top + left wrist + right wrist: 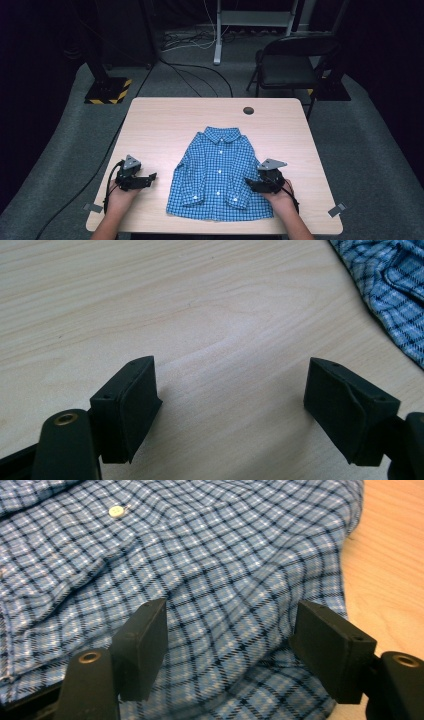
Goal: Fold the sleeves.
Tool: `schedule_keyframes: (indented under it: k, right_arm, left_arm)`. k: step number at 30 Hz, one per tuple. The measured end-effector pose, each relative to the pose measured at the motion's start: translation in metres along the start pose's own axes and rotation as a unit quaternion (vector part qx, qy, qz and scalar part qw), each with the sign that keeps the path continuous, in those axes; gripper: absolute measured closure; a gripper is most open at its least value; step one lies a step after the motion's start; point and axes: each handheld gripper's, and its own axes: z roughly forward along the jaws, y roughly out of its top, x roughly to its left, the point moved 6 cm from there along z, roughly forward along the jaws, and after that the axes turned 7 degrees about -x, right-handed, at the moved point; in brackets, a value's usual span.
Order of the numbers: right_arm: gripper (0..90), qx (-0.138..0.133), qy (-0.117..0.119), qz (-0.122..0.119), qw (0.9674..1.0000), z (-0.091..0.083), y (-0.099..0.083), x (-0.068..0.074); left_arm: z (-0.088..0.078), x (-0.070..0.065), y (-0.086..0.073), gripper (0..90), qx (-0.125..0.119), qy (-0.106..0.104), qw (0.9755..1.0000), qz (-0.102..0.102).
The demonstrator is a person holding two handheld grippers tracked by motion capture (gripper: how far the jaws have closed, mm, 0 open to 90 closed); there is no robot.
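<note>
Right tongs (253, 184) apart over sleeve of blue checked cotton shirt (216, 175); left tongs (149, 179) apart over bare bench (165, 117). Shirt flat, collar toward far edge, long axis near-far.

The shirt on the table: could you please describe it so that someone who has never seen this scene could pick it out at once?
Look at the pale wooden table in the middle of the grey carpeted floor. The shirt lies flat on its near half, between the two hand-held grippers, collar pointing away from the person. It is small, blue-and-white checked with white buttons down the front, the one piece of cloth on the tabletop.
</note>
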Motion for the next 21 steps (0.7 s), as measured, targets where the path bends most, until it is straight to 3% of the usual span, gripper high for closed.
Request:
schedule_keyframes:
  k: [9, 21]
  right_arm:
    - [26.5, -0.022, -0.011, 0.024, 0.9994, -0.008, 0.002, -0.007]
    - [21.3, -0.029, -0.015, 0.026, 0.9991, -0.016, -0.003, -0.008]
  left_arm:
    - [0.001, -0.001, 0.001, 21.4, 0.001, -0.003, 1.0000, 0.003]
    - [0.009, -0.013, 0.010, 19.8, -0.005, -0.024, 0.9995, 0.020]
